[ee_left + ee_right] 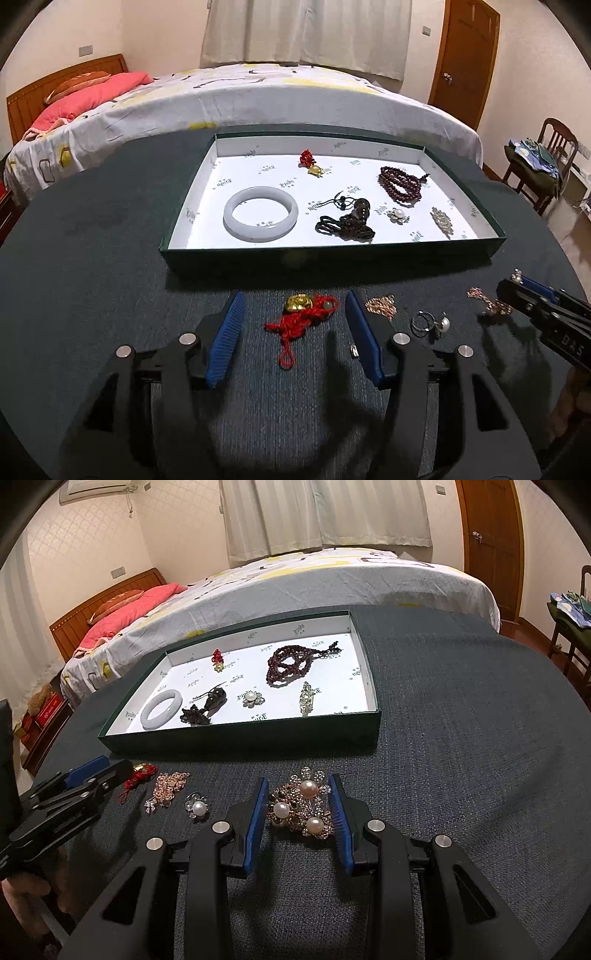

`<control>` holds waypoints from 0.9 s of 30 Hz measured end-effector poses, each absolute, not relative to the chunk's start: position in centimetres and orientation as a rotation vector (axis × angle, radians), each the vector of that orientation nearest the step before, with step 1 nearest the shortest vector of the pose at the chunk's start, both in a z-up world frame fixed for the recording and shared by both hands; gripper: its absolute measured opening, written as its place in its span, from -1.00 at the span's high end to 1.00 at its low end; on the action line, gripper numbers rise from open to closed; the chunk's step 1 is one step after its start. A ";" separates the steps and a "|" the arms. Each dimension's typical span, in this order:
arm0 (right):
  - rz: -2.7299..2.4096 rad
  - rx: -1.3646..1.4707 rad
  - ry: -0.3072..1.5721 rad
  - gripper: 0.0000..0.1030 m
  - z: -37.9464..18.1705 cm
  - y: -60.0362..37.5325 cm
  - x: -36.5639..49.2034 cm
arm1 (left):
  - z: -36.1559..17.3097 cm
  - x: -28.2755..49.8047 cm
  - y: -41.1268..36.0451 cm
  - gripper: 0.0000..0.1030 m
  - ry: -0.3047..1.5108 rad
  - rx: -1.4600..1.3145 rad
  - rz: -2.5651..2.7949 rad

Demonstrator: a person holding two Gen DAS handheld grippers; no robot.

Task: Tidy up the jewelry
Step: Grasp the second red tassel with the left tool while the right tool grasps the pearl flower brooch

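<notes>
Left wrist: left gripper (297,321) open (astride red-corded charm (301,314))

A home bedroom: a made bed (258,99) with a pink pillow (96,96) and wooden headboard (44,92), curtains (306,33), a wooden door (465,55), a chair (546,155).

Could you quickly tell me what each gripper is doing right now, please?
Left gripper: open around the red cord charm.
Right gripper: closed on the pearl brooch.
</notes>
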State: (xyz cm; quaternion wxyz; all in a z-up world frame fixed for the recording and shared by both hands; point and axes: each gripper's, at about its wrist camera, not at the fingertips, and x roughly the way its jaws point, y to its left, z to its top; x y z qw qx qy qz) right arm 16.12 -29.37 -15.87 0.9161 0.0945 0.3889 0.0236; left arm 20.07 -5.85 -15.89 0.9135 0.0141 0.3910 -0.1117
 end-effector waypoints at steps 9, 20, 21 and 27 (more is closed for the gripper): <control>0.050 0.198 0.800 0.35 -15.9 -29.3 16.1 | -17.2 21.6 -6.2 -0.06 0.861 0.054 -0.227; 0.049 0.197 0.800 0.35 -15.9 -29.3 16.1 | -17.6 21.7 -6.1 0.47 0.884 0.041 -0.253; 0.049 0.196 0.800 0.35 -15.9 -29.3 16.1 | -17.6 21.7 -6.1 0.48 0.884 0.038 -0.252; 0.049 0.197 0.800 0.35 -15.9 -29.4 16.1 | -17.5 21.8 -5.8 0.49 0.880 0.023 -0.242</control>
